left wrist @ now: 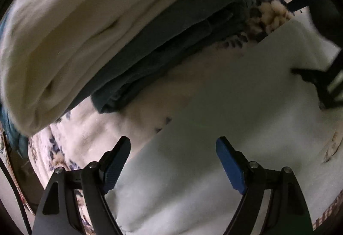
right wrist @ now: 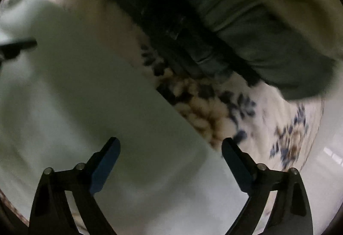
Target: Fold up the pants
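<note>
The pants [left wrist: 225, 102] are a pale, whitish garment spread flat on a flower-printed bed cover [left wrist: 64, 149]. My left gripper [left wrist: 173, 139] points steeply down over the pants' straight left edge, jaws open, blue pads [left wrist: 229, 162] bare. In the right wrist view the same pale pants [right wrist: 96, 89] fill the left and middle. My right gripper [right wrist: 171, 140] hangs open over their straight right edge, where the flowered cover [right wrist: 214, 110] begins. Nothing is pinched between either pair of fingers. The right wrist view is blurred.
A stack of folded clothes lies beyond the pants: a cream piece [left wrist: 75, 31] on top of dark grey-green ones [left wrist: 171, 41], seen again as dark cloth [right wrist: 235, 41]. Black parts of the other tool show at the right edge [left wrist: 319, 82] and the left edge [right wrist: 15, 48].
</note>
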